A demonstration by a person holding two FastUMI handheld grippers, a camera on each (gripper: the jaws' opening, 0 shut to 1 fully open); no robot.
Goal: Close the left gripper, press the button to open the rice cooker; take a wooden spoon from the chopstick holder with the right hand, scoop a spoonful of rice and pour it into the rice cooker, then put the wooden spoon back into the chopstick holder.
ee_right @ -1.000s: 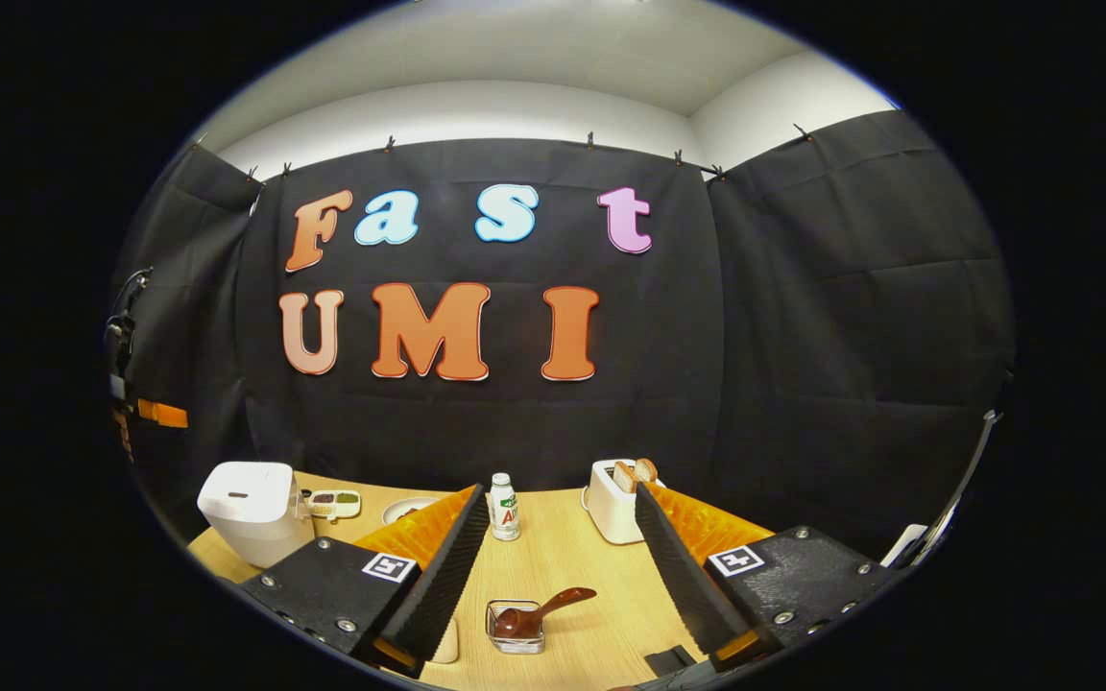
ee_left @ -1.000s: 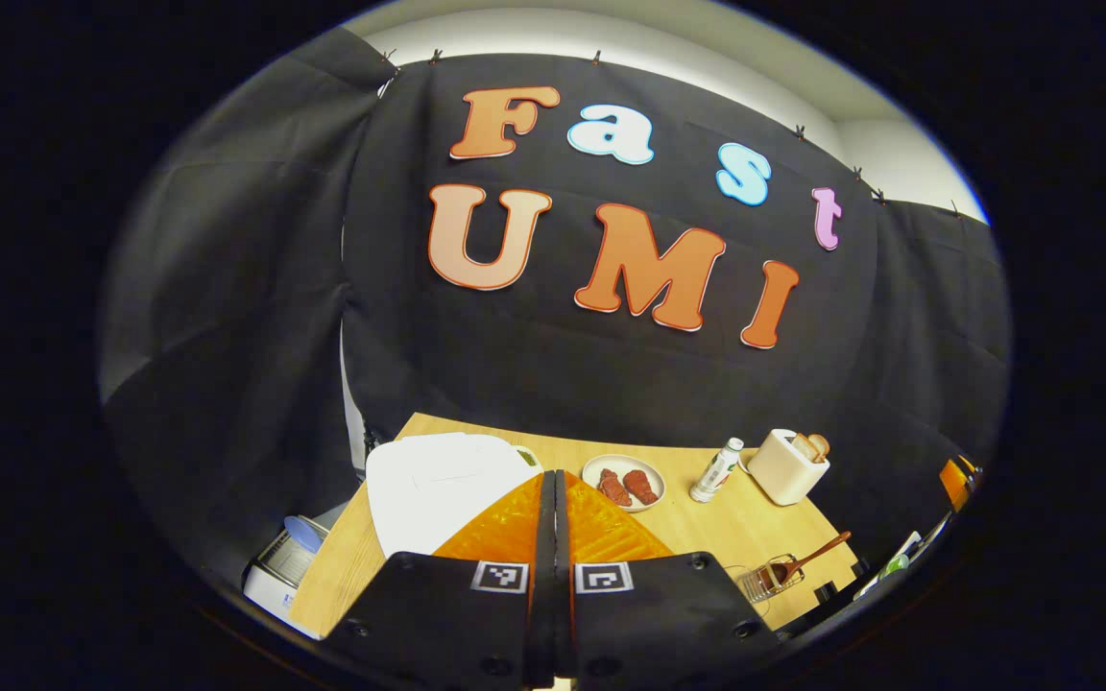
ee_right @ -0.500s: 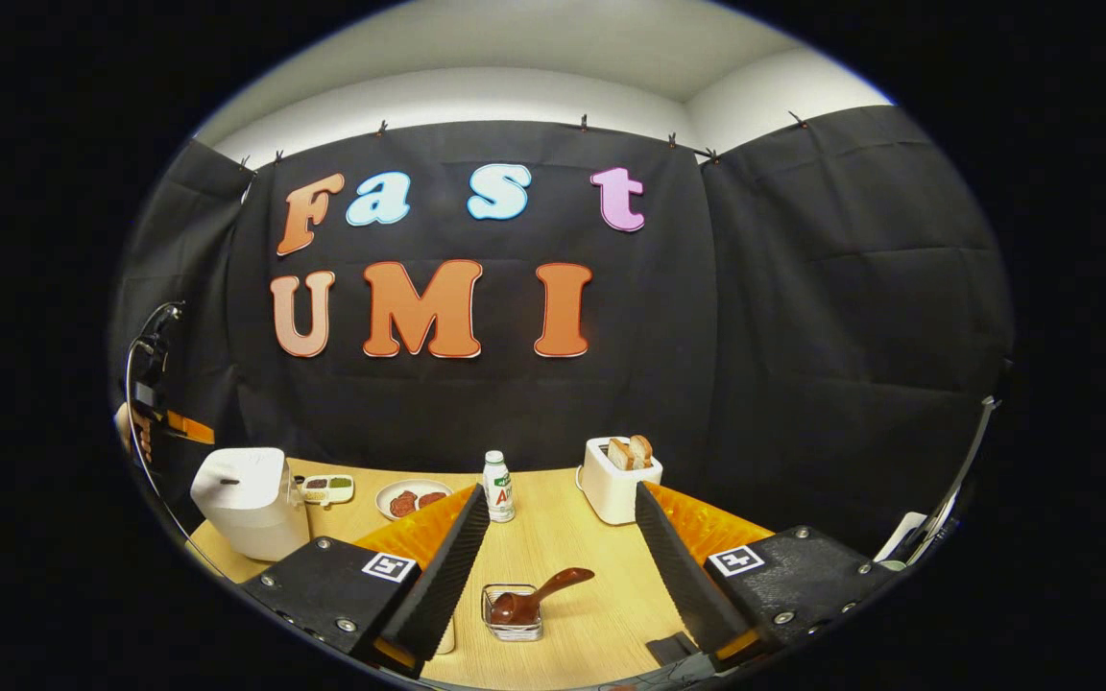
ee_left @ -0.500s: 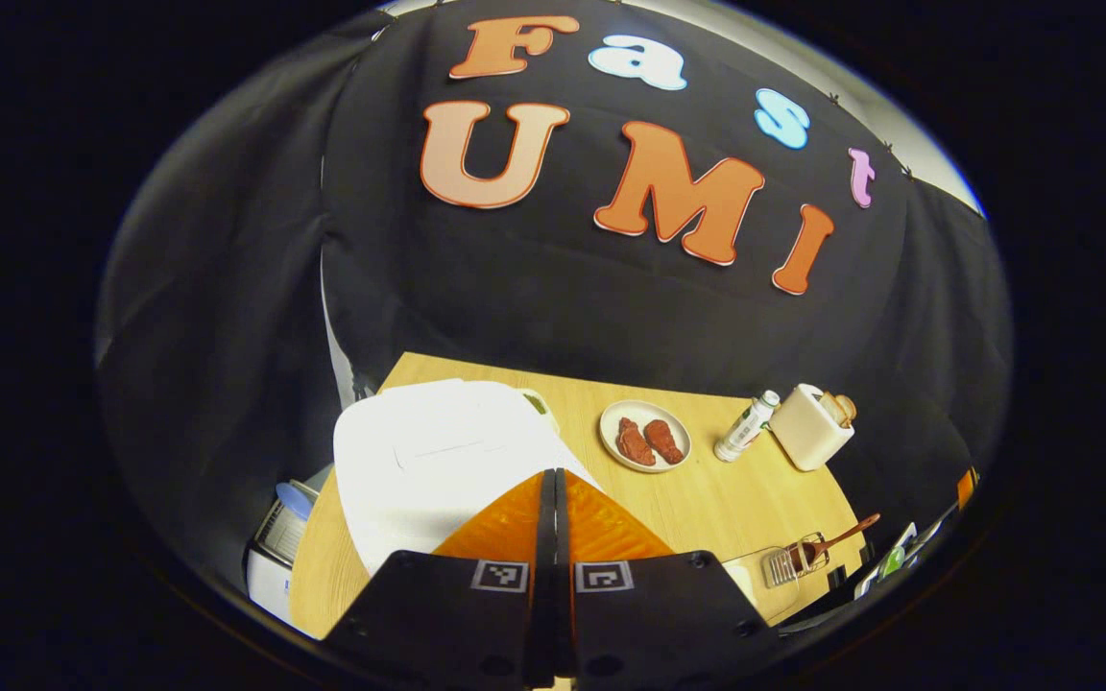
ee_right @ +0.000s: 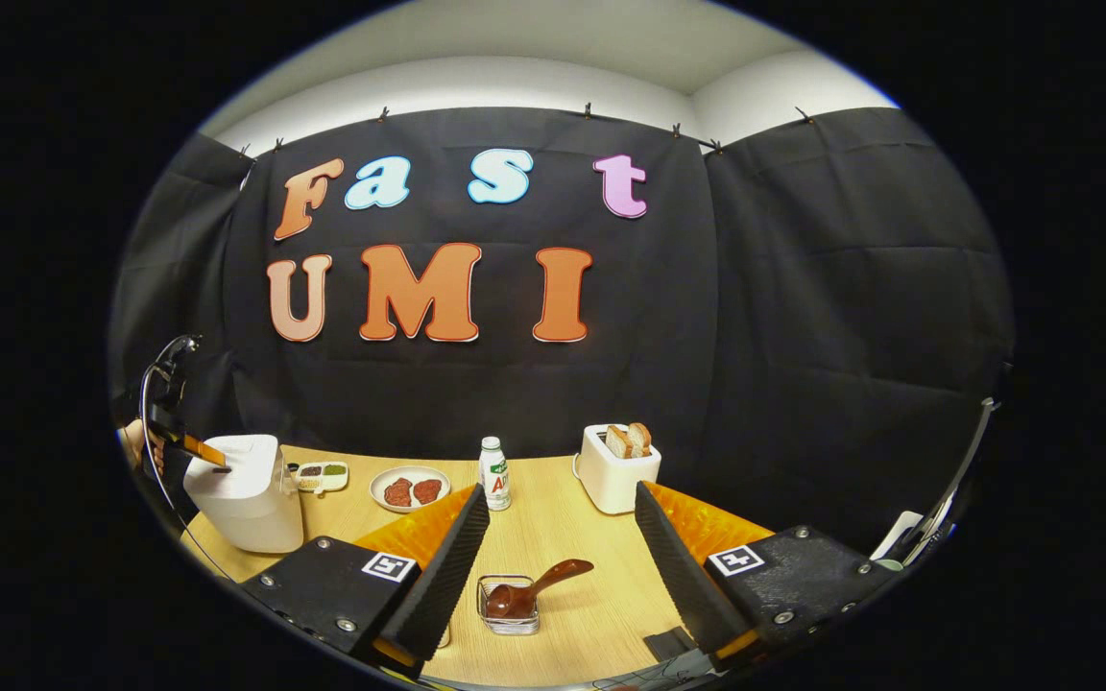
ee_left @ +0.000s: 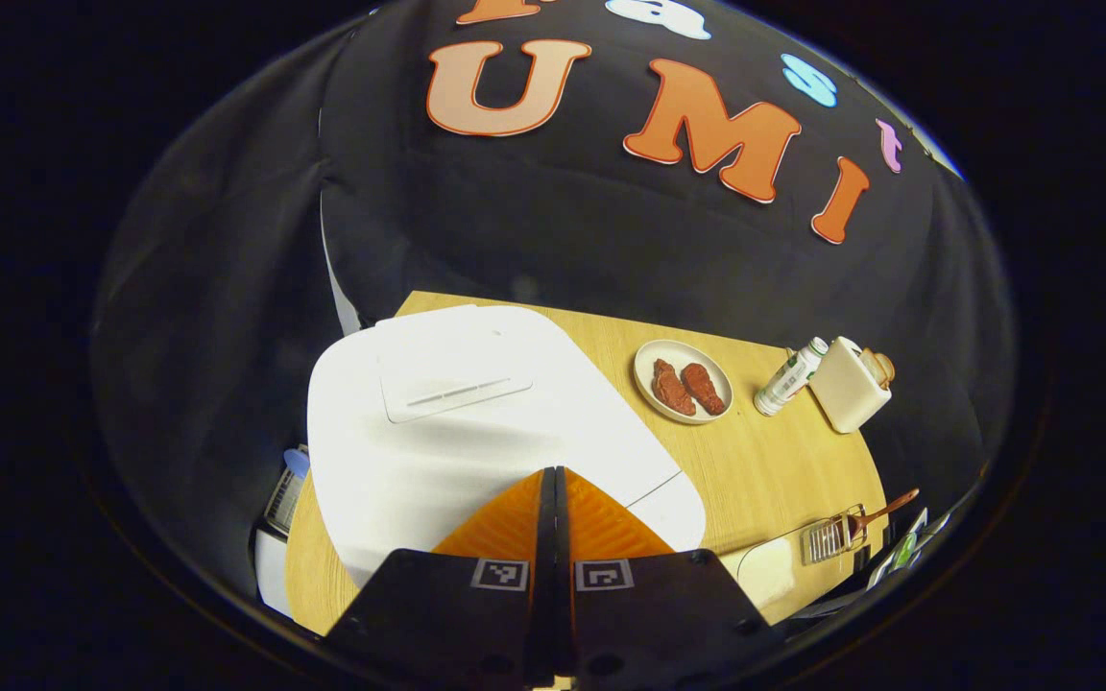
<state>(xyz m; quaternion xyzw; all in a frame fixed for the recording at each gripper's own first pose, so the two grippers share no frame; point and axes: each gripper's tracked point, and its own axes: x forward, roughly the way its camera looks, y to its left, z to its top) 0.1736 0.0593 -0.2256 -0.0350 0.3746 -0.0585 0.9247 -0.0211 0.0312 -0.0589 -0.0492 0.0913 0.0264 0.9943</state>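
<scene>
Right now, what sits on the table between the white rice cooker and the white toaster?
In the right gripper view: a small sectioned dish, a plate of reddish meat and a small white bottle.

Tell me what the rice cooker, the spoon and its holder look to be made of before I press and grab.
Rice cooker: smooth white shell with a soft sheen, probably plastic. Wooden spoon: dark reddish-brown and glossy, looks like lacquered wood. Chopstick holder: thin shiny wire frame, seemingly metal, see-through between the wires.
</scene>
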